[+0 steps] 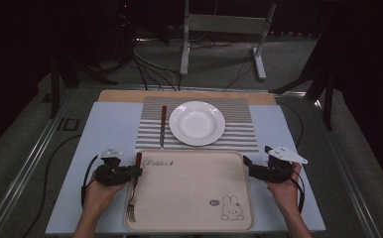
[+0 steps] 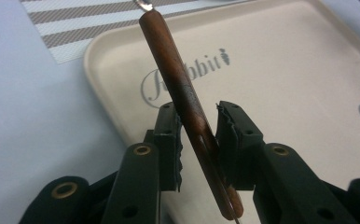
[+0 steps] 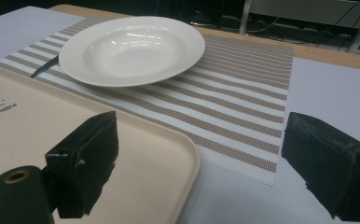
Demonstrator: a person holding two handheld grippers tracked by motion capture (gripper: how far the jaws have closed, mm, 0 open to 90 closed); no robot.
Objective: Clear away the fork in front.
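Gripping the wooden handle of a fork (image 2: pixel 187 112), the left gripper (image 1: pixel 130 173) has its jaws drawn in narrow around the handle, and in the left gripper view both black pads press against the brown wood from either side. The handle runs up and away between the jaws, tilted a little to the left, and its far end reaches beyond the fingertips toward the striped placemat (image 2: pixel 75 23). In the high view the fork's tines (image 1: pixel 131 212) lie behind the gripper, nearer the person, over the left edge of the beige tray (image 1: pixel 194 198). The tray spreads out ahead of and to the right of this gripper, with its printed lettering just past the jaws.

The right gripper (image 1: pixel 251 167) holds nothing, and its jaws stand wide apart. In the right gripper view one jaw hangs over the tray's corner (image 3: pixel 169 154) and the other over the pale table cover (image 3: pixel 327 88); whether either touches the surface I cannot tell. Ahead of it lies the placemat, and farther ahead to the left sits a white plate (image 3: pixel 131 49). A knife (image 1: pixel 163 126) rests on the placemat just beside the plate, on the side away from the right gripper.
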